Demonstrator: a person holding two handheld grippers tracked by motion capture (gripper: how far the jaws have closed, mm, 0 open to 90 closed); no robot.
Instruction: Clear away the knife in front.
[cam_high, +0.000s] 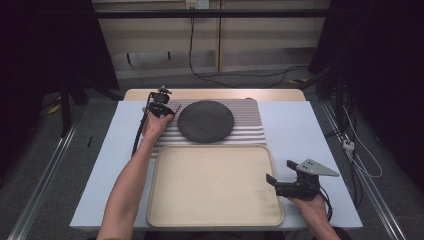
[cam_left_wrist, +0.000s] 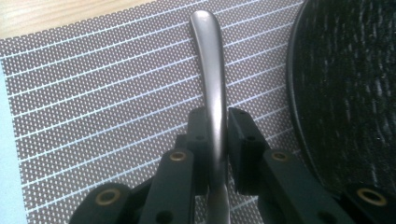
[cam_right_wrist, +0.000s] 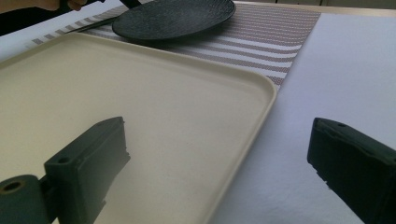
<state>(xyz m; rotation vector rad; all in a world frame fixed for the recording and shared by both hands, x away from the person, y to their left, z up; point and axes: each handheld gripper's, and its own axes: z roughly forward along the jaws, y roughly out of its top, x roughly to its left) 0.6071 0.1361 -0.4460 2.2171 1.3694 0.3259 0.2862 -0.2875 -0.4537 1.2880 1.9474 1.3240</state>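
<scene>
The left gripper has its fingers squeezed on a metal handle. The handle lies on the striped mat, just beside the dark plate. The right gripper has its fingers wide over the tray edge and the counter.

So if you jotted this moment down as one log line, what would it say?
left gripper: shut on slim grey metal utensil handle | right gripper: open, over beige plastic tray edge | round black textured plate: on striped placemat

Silver utensil handle between black fingers; brown white-striped mat; black textured plate; cream tray.
</scene>
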